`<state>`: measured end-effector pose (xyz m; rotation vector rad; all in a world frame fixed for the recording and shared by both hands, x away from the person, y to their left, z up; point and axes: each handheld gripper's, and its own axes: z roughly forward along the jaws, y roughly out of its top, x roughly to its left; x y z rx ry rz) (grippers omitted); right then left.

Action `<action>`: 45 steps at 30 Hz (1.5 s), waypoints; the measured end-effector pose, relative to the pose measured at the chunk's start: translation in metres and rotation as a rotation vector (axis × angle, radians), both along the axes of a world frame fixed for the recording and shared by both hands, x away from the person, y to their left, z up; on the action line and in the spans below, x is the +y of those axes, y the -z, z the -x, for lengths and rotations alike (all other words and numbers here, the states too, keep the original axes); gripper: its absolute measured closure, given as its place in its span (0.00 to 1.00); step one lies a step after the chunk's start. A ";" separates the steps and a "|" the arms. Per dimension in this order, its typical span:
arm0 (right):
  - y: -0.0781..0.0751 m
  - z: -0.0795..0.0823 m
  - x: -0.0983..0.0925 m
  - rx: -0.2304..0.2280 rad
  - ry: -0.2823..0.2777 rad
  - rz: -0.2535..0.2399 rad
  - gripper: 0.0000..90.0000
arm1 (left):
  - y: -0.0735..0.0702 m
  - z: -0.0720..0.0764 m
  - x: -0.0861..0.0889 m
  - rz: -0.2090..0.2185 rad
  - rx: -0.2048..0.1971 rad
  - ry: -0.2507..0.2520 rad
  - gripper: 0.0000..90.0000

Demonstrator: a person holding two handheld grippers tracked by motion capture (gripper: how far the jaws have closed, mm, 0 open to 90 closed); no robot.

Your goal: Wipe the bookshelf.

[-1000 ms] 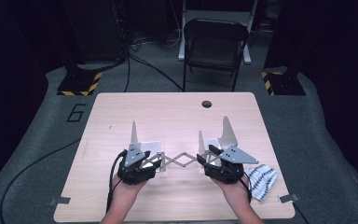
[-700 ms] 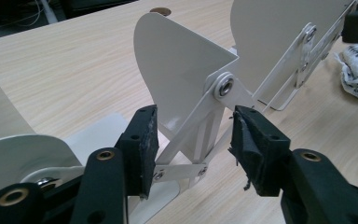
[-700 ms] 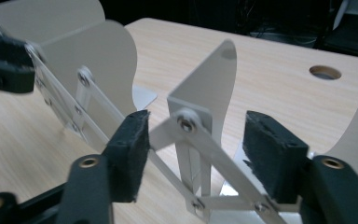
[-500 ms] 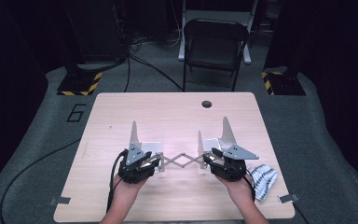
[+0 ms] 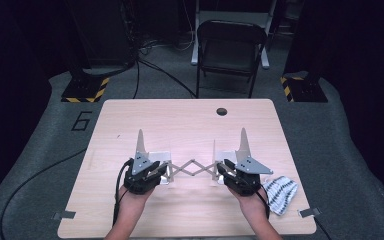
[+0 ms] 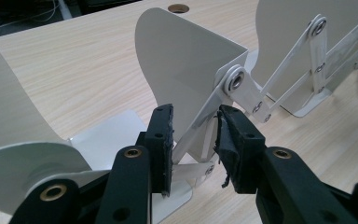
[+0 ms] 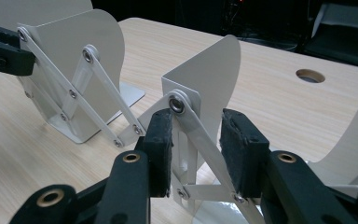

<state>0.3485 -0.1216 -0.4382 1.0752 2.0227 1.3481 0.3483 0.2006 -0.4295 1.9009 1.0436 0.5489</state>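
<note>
In the high view a white expandable bookend rack (image 5: 190, 167) with a scissor lattice stands on the near half of the wooden bench (image 5: 190, 120), well short of the round hole (image 5: 222, 111) at the far edge. The left gripper (image 5: 152, 172) is at the rack's left end plate and the right gripper (image 5: 227, 172) at its right end plate, a hand behind each. A striped cloth (image 5: 280, 192) lies on the bench just right of the rack, beside the right hand. In the left gripper view the jaws have just been closing; they straddle the lattice arm at the rack's (image 6: 191, 84) end plate, a little gap still showing on either side, so nothing is clamped. In the right gripper view the jaws have likewise just been closing and flank the rack's (image 7: 200, 88) pivot arm, apart and not pressing on it.
</note>
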 end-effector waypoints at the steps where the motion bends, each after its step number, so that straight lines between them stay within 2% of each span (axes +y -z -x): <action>1: 0.001 -0.001 0.000 -0.003 -0.004 0.001 0.70 | 0.000 -0.001 0.001 -0.003 0.003 0.007 0.73; 9: 0.003 0.002 0.005 0.007 -0.011 -0.006 0.71 | 0.000 -0.004 0.009 0.004 0.007 0.005 0.73; 14: 0.004 0.002 0.007 0.011 -0.002 -0.004 0.68 | -0.001 -0.004 0.010 0.015 0.016 0.026 0.71; 18: 0.002 0.004 0.005 0.018 0.003 -0.010 0.60 | -0.002 0.001 0.008 -0.002 0.013 0.038 0.66; 20: -0.001 0.007 0.003 0.013 0.006 -0.025 0.55 | -0.002 0.003 0.009 0.003 0.006 0.045 0.63; 21: -0.002 0.008 0.002 0.010 0.006 -0.033 0.53 | -0.003 0.004 0.010 0.020 0.005 0.053 0.58; 28: -0.010 0.025 -0.008 -0.008 -0.031 -0.077 0.46 | -0.012 0.016 0.014 0.036 -0.019 0.086 0.50; 37: -0.007 0.047 -0.020 -0.025 -0.060 -0.064 0.45 | -0.009 0.028 0.018 0.035 -0.033 0.118 0.47; 42: 0.000 0.056 -0.028 -0.025 -0.039 -0.050 0.45 | -0.002 0.035 0.020 0.034 -0.036 0.137 0.47; 45: 0.006 0.061 -0.037 -0.015 -0.003 -0.055 0.45 | 0.003 0.039 0.020 0.031 -0.041 0.137 0.47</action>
